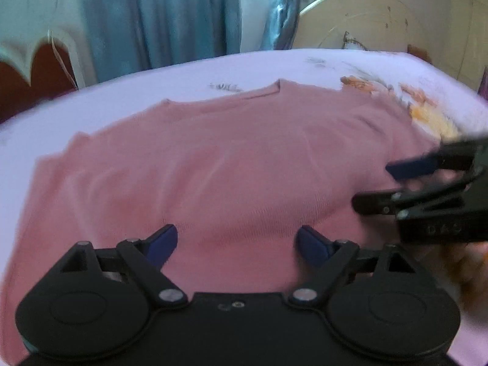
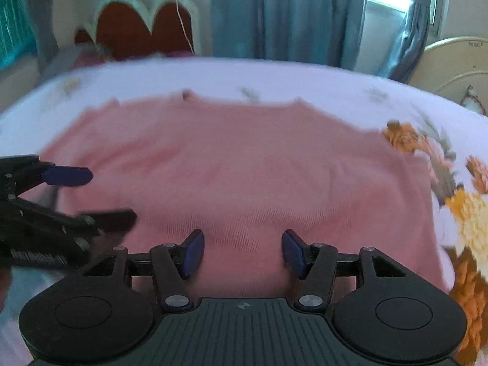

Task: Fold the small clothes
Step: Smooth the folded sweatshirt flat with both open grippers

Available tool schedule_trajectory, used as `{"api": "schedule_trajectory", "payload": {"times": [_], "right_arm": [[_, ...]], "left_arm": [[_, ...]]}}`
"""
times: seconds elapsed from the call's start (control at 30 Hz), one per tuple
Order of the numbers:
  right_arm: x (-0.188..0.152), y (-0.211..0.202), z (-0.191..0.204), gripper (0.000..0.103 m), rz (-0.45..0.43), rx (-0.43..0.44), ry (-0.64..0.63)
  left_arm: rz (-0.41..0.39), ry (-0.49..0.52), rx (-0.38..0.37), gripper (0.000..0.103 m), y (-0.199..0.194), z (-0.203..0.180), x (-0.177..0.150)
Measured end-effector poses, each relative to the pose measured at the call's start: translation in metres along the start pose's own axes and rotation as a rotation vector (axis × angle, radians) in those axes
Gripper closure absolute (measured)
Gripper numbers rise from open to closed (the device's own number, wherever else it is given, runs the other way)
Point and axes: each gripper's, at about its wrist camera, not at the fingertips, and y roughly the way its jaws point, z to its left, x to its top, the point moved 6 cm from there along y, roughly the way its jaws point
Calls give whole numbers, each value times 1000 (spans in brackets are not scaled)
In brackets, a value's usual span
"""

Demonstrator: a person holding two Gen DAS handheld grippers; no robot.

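A pink knit top [image 1: 219, 158] lies spread flat on a white floral bedsheet [image 1: 213, 70], neckline toward the far side. It also shows in the right wrist view [image 2: 244, 158]. My left gripper [image 1: 236, 244] is open and empty above the near hem, its blue pads wide apart. My right gripper [image 2: 242, 250] is open and empty above the near hem further right. Each gripper shows in the other's view, the right one [image 1: 381, 186] at the right edge, the left one [image 2: 100, 195] at the left edge, both open.
The sheet [image 2: 274, 79] has orange and yellow flower prints [image 2: 466, 213] to the right of the top. Blue curtains [image 1: 158, 15] and a window hang behind the bed. A cream round headboard [image 1: 366, 21] stands at the back right.
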Motion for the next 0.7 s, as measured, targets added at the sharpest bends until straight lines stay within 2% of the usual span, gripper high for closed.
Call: {"api": "schedule_trajectory", "payload": {"times": [0.07, 0.13, 0.2, 0.27, 0.33, 0.4, 0.47, 0.6, 0.7], "right_arm": [[-1, -13, 1, 48, 0, 16, 19], [-2, -17, 3, 56, -11, 73, 20], [-14, -15, 10, 70, 32, 89, -3], [-23, -22, 9, 71, 32, 96, -7], [-28, -36, 4, 81, 19, 101, 14], [-33, -47, -15, 82, 1, 60, 30], [-47, -51, -47, 82, 28, -18, 84], [-62, -67, -90, 83, 33, -81, 178], [-65, -81, -102, 83, 8, -106, 217]], "left_arm": [[-17, -13, -21, 18, -14, -2, 0], [-53, -42, -39, 18, -24, -2, -2], [-2, -34, -28, 19, -19, -6, -12], [9, -43, -30, 18, -20, -8, -19], [5, -50, -35, 19, -27, -3, -23], [8, -49, 3, 19, -30, 5, -28], [14, -97, 12, 19, -34, 24, -37], [23, -155, 65, 18, -48, 56, -52], [23, -172, 95, 18, -54, 70, -53]]}}
